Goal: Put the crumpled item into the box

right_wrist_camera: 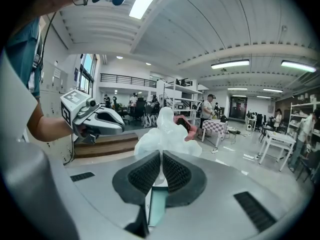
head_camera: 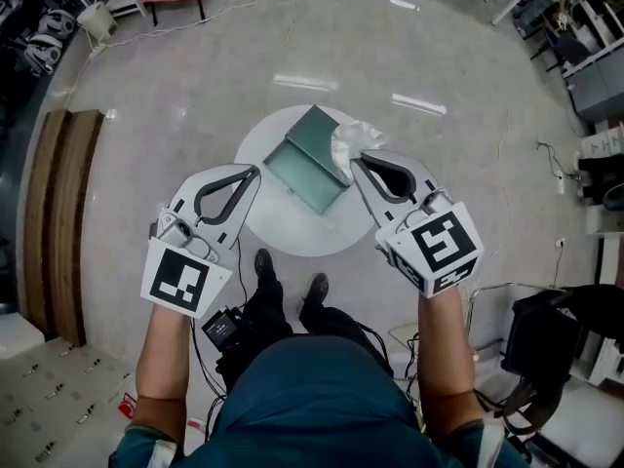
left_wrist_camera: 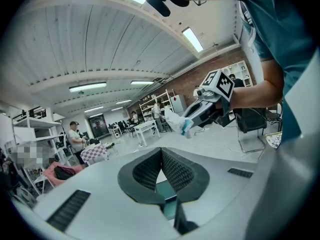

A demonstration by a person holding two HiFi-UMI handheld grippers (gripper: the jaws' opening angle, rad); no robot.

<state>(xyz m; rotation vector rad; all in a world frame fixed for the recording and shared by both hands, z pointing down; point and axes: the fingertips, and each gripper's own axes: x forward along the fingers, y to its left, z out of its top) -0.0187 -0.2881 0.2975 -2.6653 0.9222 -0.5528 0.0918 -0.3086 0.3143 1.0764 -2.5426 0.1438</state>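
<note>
Two grippers are up over the round white table [head_camera: 292,240]; by my read the task is about half done.

- **Left:** the left gripper [head_camera: 255,172] hangs at 9 o'clock of the table, with its tips over the table's left rim. In its own view the jaws are pressed together with nothing between them. It is idle and apart from the box.
- **Centre:** the teal-green rectangular box [head_camera: 304,171] sits on the table, a bit toward 12 o'clock of the table's middle. It is set at an angle, with its flap raised at the far side. The inside looks bare from the head view, and nothing white shows in it.
- **Right:** the right gripper [head_camera: 357,160] comes in from 4 o'clock. Its jaws pinch the crumpled white filmy wad [right_wrist_camera: 165,133] by its lower end, and the rest of the wad puffs out past the pads. In the head view the wad [head_camera: 349,140] hangs at about 2 o'clock of the box, over its right corner and not over the opening. I cannot tell whether it brushes the box edge.

Done, as I judge it: the wad is picked up and carried to the box.

Left to do:
- Shift the wad toward 9 o'clock so it is over the opening.
- Lower it, spread the jaws and let it drop in.

Likely risks are the light film clinging to a pad, or the wad catching on the raised flap.
</note>
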